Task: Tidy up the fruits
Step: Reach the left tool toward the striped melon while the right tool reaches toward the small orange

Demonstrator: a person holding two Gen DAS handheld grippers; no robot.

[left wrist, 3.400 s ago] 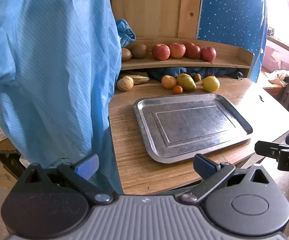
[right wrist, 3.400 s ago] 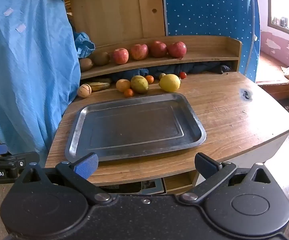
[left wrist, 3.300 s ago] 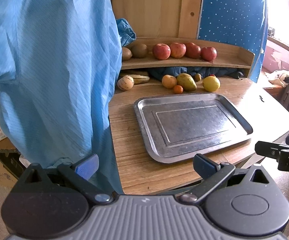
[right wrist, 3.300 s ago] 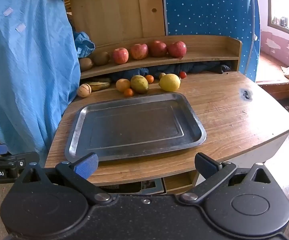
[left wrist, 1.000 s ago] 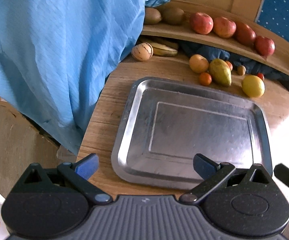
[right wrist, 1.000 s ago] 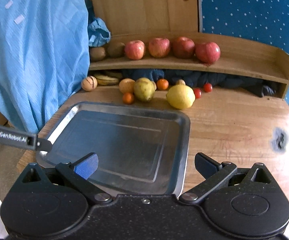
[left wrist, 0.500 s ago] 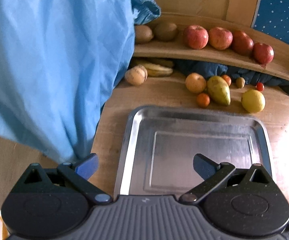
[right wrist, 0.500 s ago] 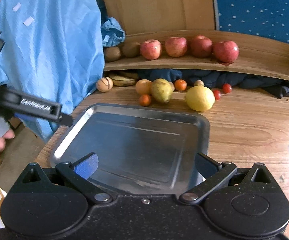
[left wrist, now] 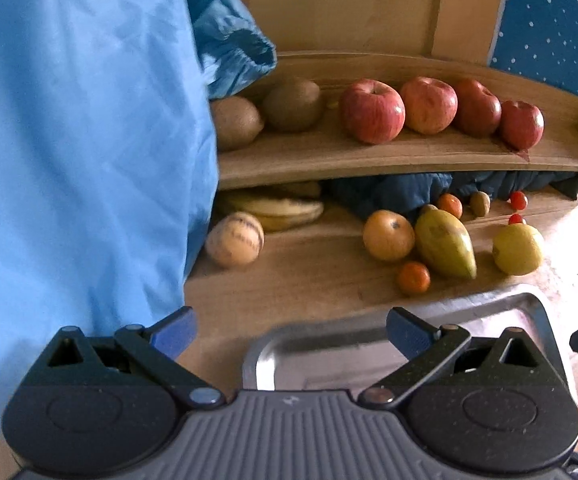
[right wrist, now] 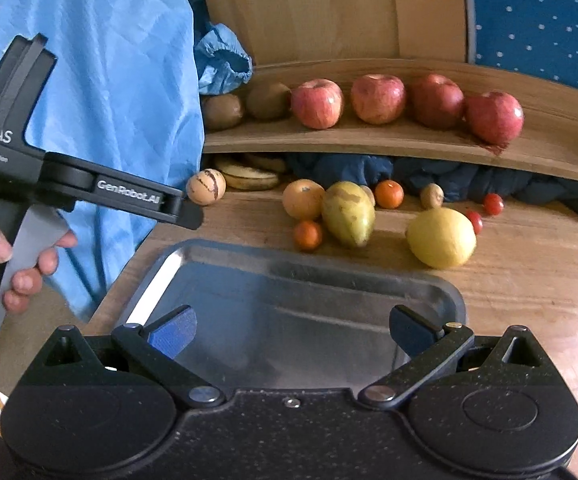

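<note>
Fruits point(left wrist: 444, 242) lie beyond both spread-fingered grippers point(left wrist: 289, 330), past the tray point(right wrist: 289, 280).

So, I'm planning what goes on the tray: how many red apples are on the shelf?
4, in a row on the wooden shelf: apples at and, right of two kiwis. The blue cloth may hide more.

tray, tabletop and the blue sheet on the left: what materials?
Tray: looks like metal, probably stainless steel or aluminium; grey, dull sheen with a bright glint along its rolled rim.
Tabletop: wood or wood-grain laminate, semi-gloss; visible grain and glare. Cannot tell which.
Blue sheet: thin woven or nonwoven fabric; soft folds, faint stripe texture.
</note>
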